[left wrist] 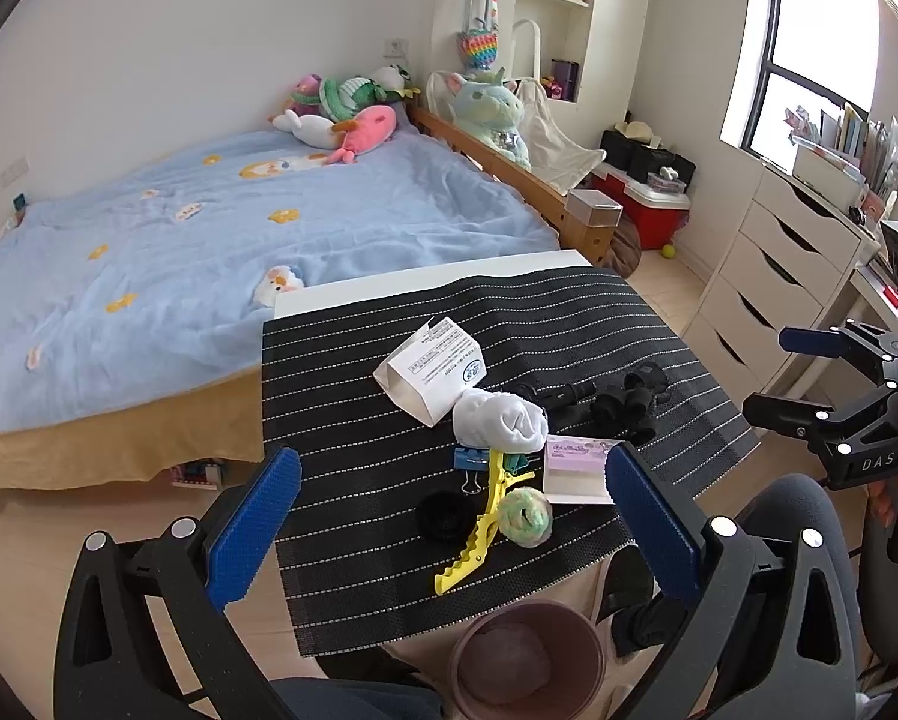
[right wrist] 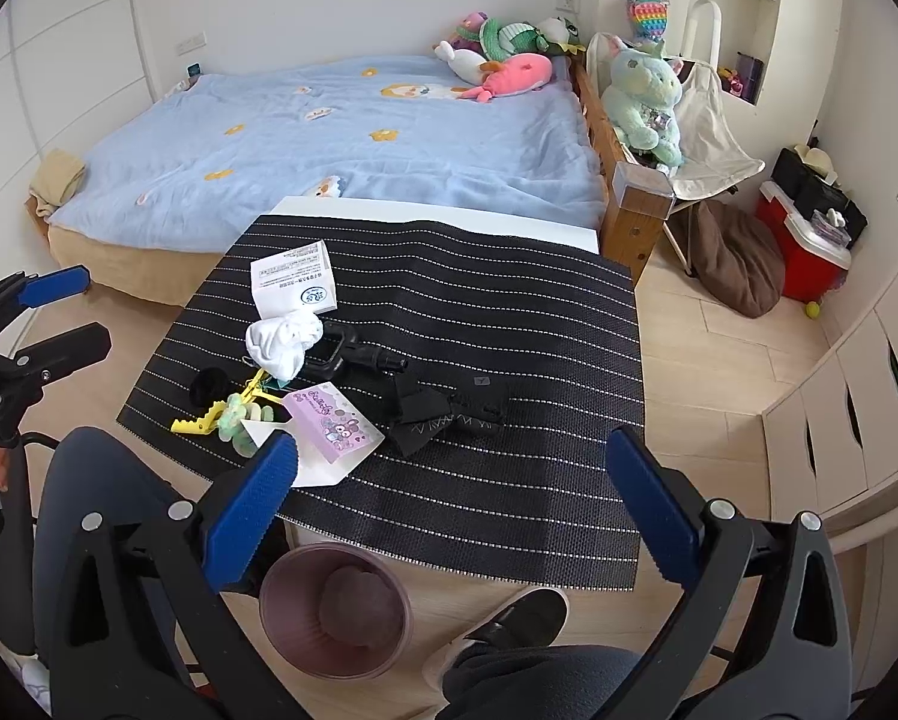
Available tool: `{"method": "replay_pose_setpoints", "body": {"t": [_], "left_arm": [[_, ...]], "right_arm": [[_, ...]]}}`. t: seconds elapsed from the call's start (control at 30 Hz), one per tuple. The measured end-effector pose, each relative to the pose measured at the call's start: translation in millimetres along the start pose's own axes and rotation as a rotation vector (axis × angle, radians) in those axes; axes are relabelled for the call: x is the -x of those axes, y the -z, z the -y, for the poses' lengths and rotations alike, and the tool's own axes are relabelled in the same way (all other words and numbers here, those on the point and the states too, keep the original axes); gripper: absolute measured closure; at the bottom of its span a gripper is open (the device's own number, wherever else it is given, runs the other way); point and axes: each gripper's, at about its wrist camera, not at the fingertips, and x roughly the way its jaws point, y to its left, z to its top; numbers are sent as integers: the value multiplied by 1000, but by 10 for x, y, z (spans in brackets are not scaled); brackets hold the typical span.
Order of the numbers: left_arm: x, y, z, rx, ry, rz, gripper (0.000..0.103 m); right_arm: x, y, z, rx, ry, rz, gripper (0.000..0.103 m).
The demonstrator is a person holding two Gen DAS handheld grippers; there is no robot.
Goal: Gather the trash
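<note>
Black matting with thin white stripes (right wrist: 479,312) covers a low white table (right wrist: 437,213) at the foot of a bed with a pale blue cover (right wrist: 341,138). On the mat lies a loose cluster of small items. A white printed paper packet (left wrist: 428,369) sits farthest back, and a crumpled white tissue (left wrist: 500,420) lies just in front of it, touching its near edge. A black handled tool (right wrist: 353,354) rests beside the tissue, and a bundle of black fabric (right wrist: 449,414) lies to the right of that. A pink illustrated card (right wrist: 332,429) rests on a white paper at the mat's near edge. A yellow toothed hair clip (left wrist: 479,522) lies at a slant, with a blue binder clip (left wrist: 470,459) at its upper end, a green fuzzy hair tie (left wrist: 530,516) touching its right side and a black hair tie (left wrist: 443,516) on its left.

A mauve waste bin (right wrist: 335,615) stands on the floor below the near edge of the table, with a rounded, crumpled lump inside.

Left gripper (left wrist: 449,534): held above the near edge of the mat, its blue-padded jaws spread wide and holding nothing. Right gripper (right wrist: 467,510): likewise above the near part of the mat, jaws wide apart and empty. Neither touches any item. The person's knees, in dark trousers, and one dark shoe (right wrist: 521,621) show beside the bin.
</note>
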Motion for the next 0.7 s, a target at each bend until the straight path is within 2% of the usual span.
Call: {"method": "replay_pose_setpoints", "body": {"t": [0.7], "left_arm": [[41, 40, 12, 2, -6, 9, 6]], "right_arm": [[-46, -2, 21, -6, -13, -19, 3]]}}
